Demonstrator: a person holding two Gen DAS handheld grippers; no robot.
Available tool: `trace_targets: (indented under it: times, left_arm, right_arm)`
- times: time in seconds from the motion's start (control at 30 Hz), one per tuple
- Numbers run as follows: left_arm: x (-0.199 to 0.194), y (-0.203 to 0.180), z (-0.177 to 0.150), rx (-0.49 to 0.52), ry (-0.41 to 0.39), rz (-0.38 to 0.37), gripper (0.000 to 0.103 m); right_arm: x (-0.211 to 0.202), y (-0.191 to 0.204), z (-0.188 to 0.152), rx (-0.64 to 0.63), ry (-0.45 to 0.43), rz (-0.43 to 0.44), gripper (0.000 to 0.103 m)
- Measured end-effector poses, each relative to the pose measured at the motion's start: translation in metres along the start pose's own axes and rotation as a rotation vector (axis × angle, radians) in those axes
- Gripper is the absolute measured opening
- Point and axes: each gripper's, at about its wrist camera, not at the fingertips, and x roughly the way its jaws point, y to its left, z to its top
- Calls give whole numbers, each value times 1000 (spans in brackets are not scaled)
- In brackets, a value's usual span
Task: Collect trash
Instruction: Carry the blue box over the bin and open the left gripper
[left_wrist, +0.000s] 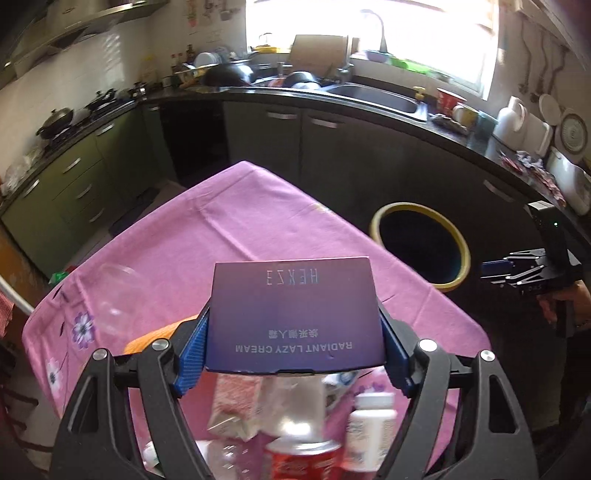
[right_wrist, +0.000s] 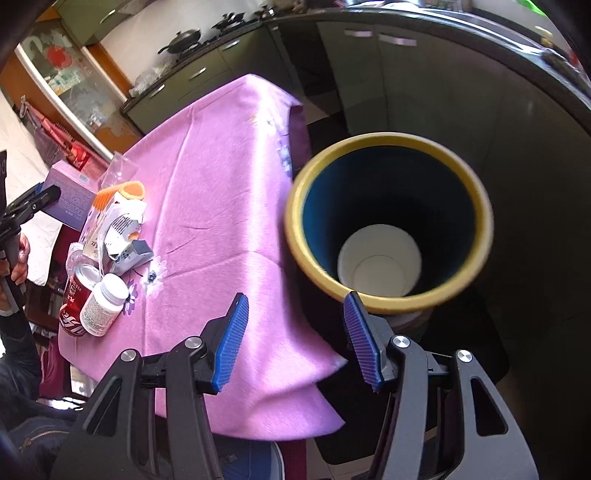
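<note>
My left gripper (left_wrist: 295, 332) is shut on a purple cream box (left_wrist: 295, 314) and holds it above the pink-clothed table (left_wrist: 240, 229); the box also shows in the right wrist view (right_wrist: 68, 195). Under it lie a red soda can (left_wrist: 303, 461), a white pill bottle (left_wrist: 371, 424) and clear wrappers. My right gripper (right_wrist: 295, 332) is open and empty, beside the table's edge, just before the yellow-rimmed bin (right_wrist: 388, 221). The bin (left_wrist: 421, 245) stands on the floor to the table's right, with a white cup (right_wrist: 380, 264) at its bottom.
In the right wrist view the trash pile sits at the table's left end: the can (right_wrist: 74, 295), the pill bottle (right_wrist: 101, 304), a white and orange carton (right_wrist: 118, 221). Dark kitchen cabinets (left_wrist: 295, 147) and a cluttered counter with a sink (left_wrist: 376, 98) run behind.
</note>
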Motion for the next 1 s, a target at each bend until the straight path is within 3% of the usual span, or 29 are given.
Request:
trace_targets:
  times: [0.27,0.47,0.67,0.73,0.83,1.0]
  left_arm:
    - [100,-136,74,144,92,-196,74]
    - [189,-213,97,218,180,-208,74]
    - [243,-244,99,202,240,-191,78]
    - [244,-244,100,197,235,-177,84]
    - [233,-239,103,182,215,-191,86]
    - [163,-196,108,124,127,-237,87]
  right_arm:
    - [-43,-60,-42,130,-82,-31,55]
    - [-57,-99,-73,223,-113,-27,55]
    - [-57,-117,-88,266,-112,-17,56]
    - [-57,-118,-88,266,-114,-11,58]
    - [-55,-116,-85,255,-113,-4,60]
    - [-47,-100,-76,217,-109,27,60]
